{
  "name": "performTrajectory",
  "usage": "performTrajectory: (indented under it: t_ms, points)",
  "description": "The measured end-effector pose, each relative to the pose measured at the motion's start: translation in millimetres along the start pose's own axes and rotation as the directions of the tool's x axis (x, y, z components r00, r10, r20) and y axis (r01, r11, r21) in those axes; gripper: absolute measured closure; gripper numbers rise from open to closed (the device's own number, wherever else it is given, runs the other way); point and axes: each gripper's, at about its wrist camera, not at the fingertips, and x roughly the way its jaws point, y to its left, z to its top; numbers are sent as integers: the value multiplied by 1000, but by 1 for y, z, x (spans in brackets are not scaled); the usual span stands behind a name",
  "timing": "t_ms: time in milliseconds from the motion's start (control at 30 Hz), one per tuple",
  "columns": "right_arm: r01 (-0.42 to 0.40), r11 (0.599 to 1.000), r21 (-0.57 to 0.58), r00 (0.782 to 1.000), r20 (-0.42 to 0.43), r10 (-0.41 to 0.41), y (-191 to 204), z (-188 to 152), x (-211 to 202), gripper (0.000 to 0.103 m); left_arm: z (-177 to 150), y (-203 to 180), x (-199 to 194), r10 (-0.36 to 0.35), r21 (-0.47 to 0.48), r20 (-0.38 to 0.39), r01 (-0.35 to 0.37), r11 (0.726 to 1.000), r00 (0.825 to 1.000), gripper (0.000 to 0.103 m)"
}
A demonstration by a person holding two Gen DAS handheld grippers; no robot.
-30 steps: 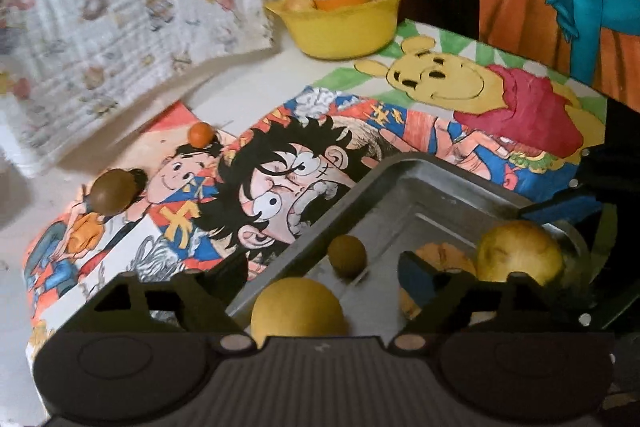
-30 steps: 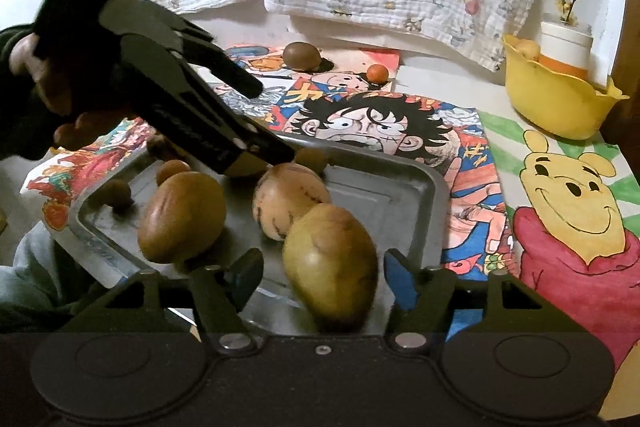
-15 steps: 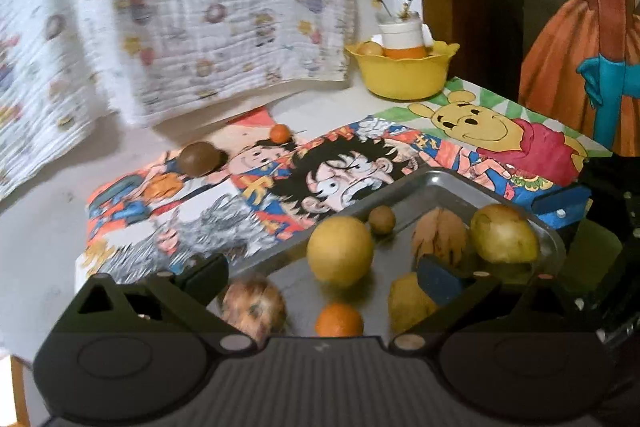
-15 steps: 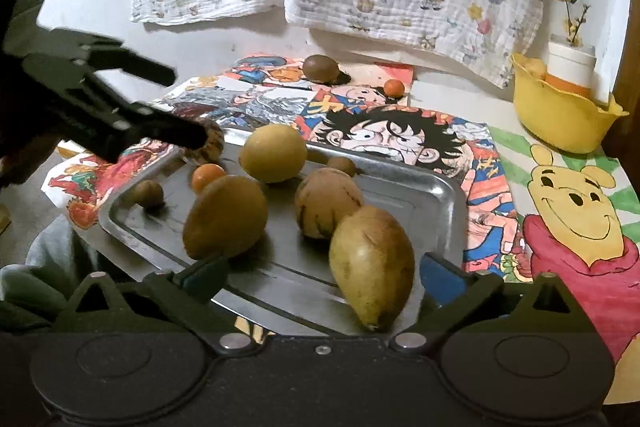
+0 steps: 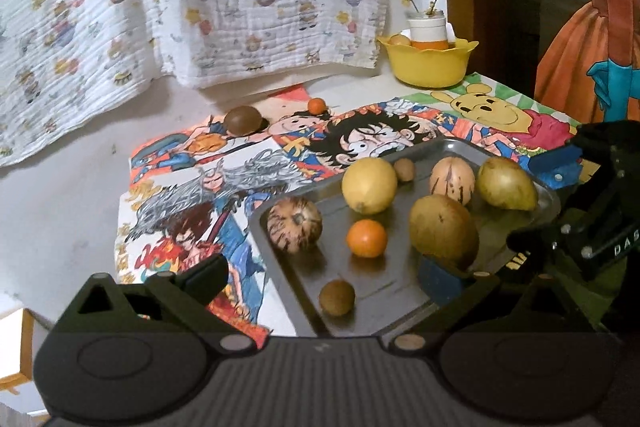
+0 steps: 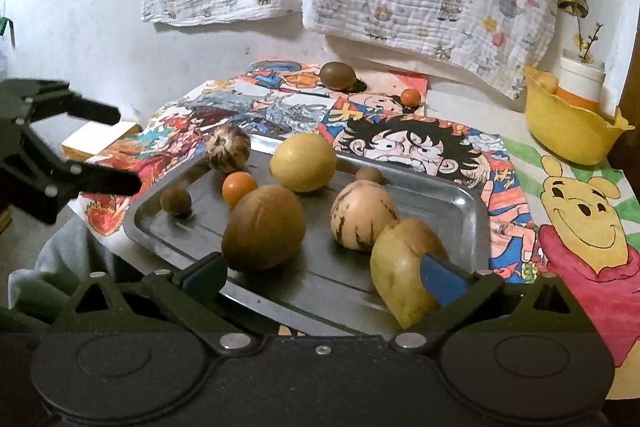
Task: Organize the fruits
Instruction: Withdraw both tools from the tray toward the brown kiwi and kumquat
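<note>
Sitting on a table covered with cartoon posters (image 6: 416,147), a metal tray (image 6: 448,195) is holding eight fruits. In the right wrist view these are a round yellow fruit (image 6: 303,162), a small orange (image 6: 239,188), a striped round fruit (image 6: 226,153), two small brown fruits (image 6: 175,201) (image 6: 369,175), a large brownish pear-shaped fruit (image 6: 264,228), a pale striped fruit (image 6: 362,221) and a yellow-green pear (image 6: 400,267) at the near edge. The right gripper (image 6: 320,273) is hanging released over the tray's near side, its jaws spread wide, having just been opening; its blue right finger (image 6: 442,277) is showing in front of the pear without pressing it. The left gripper (image 5: 320,273) is likewise standing wide open and empty, hovering over the tray's near-left corner. Beyond the tray, a brown fruit (image 6: 338,75) and a tiny orange fruit (image 6: 411,97) are lying on the posters. A yellow bowl (image 6: 568,131) is standing at the far right.
</note>
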Motion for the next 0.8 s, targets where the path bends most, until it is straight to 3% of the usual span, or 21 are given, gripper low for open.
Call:
performTrajectory:
  t_ms: [800]
  points:
    - [-56,997,-58,998,-2,56,14,54,30,1,18,58,13,66,-103,-21,-68,992,998,0]
